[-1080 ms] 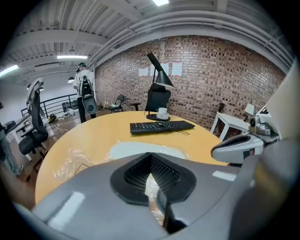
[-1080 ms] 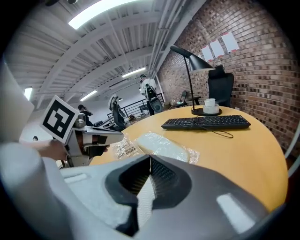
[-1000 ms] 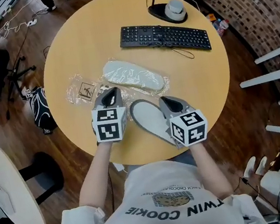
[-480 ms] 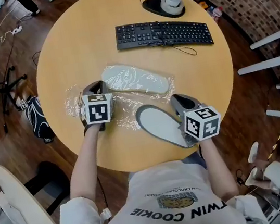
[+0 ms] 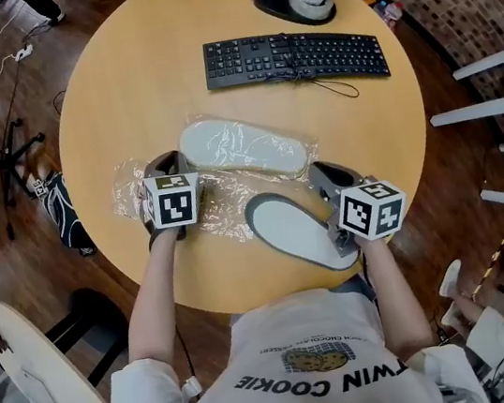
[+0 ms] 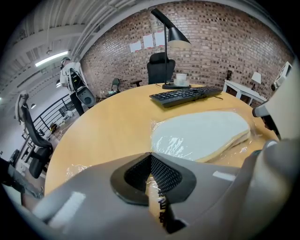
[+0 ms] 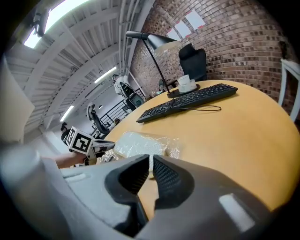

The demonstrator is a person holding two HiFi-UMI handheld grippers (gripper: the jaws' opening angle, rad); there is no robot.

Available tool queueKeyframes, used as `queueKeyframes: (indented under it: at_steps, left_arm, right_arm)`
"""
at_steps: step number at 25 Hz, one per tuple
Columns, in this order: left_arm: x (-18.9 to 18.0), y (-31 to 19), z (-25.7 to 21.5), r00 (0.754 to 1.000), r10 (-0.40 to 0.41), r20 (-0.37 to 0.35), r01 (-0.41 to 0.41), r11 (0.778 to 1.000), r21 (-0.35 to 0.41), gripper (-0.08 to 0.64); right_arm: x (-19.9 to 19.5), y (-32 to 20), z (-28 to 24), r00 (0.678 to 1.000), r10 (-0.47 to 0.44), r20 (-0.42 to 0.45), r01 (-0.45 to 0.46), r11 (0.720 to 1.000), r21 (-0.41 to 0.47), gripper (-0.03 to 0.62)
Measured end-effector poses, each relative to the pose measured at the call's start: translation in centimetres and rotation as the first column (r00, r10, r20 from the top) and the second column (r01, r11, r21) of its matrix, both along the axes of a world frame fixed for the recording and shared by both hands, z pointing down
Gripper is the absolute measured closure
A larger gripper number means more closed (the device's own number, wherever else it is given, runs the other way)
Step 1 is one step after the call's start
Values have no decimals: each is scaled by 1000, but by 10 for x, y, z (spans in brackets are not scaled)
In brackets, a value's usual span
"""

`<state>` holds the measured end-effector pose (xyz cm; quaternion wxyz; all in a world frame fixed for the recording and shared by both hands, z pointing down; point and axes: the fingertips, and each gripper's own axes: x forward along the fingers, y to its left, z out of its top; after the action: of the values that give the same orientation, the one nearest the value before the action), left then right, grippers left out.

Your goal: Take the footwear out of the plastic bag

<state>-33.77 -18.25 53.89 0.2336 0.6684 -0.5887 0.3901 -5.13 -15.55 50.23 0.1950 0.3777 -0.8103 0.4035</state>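
Left of the keyboard (image 5: 294,57) and nearer to the person, the left gripper (image 5: 166,164) is closed on the clear film of the bag (image 5: 219,201). The bag lies flat on the table (image 5: 137,72) and has the white slipper (image 5: 242,147) inside it, near the keyboard. Further from the keyboard, the grey slipper (image 5: 295,232) lies outside the bag with its toe at the film's edge, and just right of it is the right gripper (image 5: 324,175), its jaws almost together with only a thin slit through which the table shows.
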Motion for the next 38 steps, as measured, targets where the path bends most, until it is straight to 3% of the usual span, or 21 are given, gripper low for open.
queueKeyframes:
  at_steps: [6, 12, 16, 21, 25, 29, 31, 36, 38]
  left_arm:
    - [-8, 3, 14, 999, -12, 35, 12, 1000, -23, 555]
    - [-7, 3, 14, 998, 3, 67, -1, 1000, -19, 555]
    - [-6, 3, 14, 997, 10, 81, -8, 1000, -19, 555]
    - [-6, 3, 14, 996, 13, 93, -11, 1000, -17, 557]
    - [-6, 3, 14, 995, 13, 94, -12, 1000, -16, 557]
    - [-5, 3, 15, 996, 15, 89, -13, 1000, -22, 557]
    - [-5, 3, 15, 996, 14, 91, -12, 1000, -23, 557]
    - [-5, 3, 15, 995, 18, 93, -16, 1000, -20, 557]
    - [-5, 3, 15, 995, 19, 93, -16, 1000, -22, 557]
  right_arm:
    - [-6, -5, 5, 992, 6, 129, 1, 999, -54, 546]
    - [3, -4, 18, 987, 44, 155, -24, 991, -131, 525]
    - [23, -4, 29, 992, 55, 110, -38, 987, -154, 525]
    - [24, -3, 43, 999, -40, 1, 40, 989, -142, 525]
    - [12, -3, 46, 996, -84, 21, 86, 985, -152, 525]
    - [3, -7, 44, 992, -57, 116, 79, 977, -198, 525]
    - [1, -7, 47, 993, -42, 112, 68, 970, -234, 523]
    - [-6, -8, 45, 992, -15, 123, 52, 951, -304, 407]
    - [-9, -8, 44, 992, -20, 123, 59, 945, -322, 400]
